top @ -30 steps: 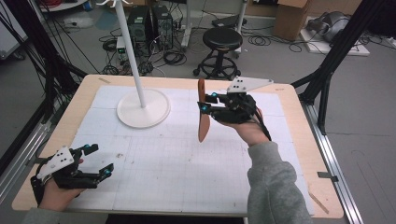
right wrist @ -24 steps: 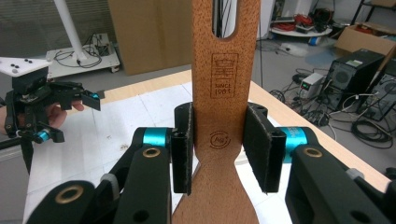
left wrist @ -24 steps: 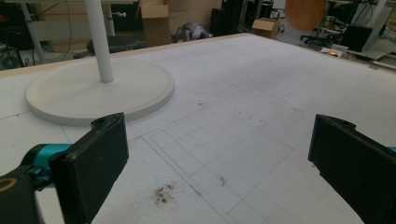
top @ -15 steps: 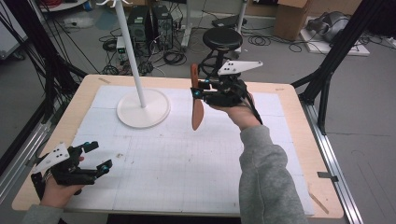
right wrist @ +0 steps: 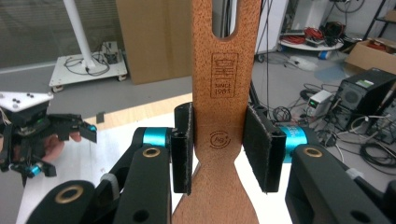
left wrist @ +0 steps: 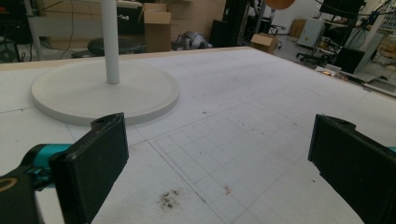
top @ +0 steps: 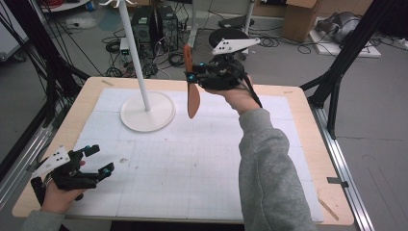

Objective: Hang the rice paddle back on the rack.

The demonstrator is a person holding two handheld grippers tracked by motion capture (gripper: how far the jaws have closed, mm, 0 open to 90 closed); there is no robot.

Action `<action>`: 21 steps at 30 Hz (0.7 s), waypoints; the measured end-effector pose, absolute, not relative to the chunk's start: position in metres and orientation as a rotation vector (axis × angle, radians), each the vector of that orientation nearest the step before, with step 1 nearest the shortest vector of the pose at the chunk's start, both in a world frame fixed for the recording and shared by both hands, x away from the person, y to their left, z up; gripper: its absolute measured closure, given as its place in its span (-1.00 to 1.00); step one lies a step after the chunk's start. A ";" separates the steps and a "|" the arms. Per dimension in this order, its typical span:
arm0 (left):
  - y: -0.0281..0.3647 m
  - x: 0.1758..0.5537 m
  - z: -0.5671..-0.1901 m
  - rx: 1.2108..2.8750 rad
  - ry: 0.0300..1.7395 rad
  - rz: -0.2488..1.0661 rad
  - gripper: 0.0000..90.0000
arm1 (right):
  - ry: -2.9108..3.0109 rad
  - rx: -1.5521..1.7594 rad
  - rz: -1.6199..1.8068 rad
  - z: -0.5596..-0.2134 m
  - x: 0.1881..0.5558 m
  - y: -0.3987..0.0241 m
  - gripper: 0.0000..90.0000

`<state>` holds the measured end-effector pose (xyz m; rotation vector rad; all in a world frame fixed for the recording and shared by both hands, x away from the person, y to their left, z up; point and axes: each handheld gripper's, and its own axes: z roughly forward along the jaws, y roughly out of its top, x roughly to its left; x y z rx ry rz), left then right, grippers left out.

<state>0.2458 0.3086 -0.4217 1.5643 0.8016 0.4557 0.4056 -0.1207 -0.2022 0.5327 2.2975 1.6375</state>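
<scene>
White gridded table (top: 202, 159) in the high view carries a white round-based stand (top: 146, 111), beside which the right gripper (top: 192, 79) holds a brown wooden slotted spatula (top: 192, 98) aloft, not yet hung; the left gripper view shows jaws wide and empty; the right gripper view shows jaws clamping its handle.

The reddish-brown wooden spatula (right wrist: 223, 107) bears a stamped logo, the stand (top: 146, 109) is white, and the worktop (top: 202, 159) carries a white gridded mat.

High view overhead, facing forward-down; gripper views low, close (both share white stand (top: 146, 111)).
</scene>
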 end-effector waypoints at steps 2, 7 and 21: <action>0.310 0.245 -0.422 1.558 0.805 0.458 -0.88 | 2.299 0.528 1.645 -0.199 0.410 -0.116 0.42; 0.313 0.244 -0.423 1.557 0.819 0.460 -0.88 | 2.311 0.506 1.657 -0.194 0.419 -0.102 0.42; 0.317 0.239 -0.423 1.550 0.830 0.457 -0.88 | 2.314 0.494 1.667 -0.175 0.443 -0.068 0.42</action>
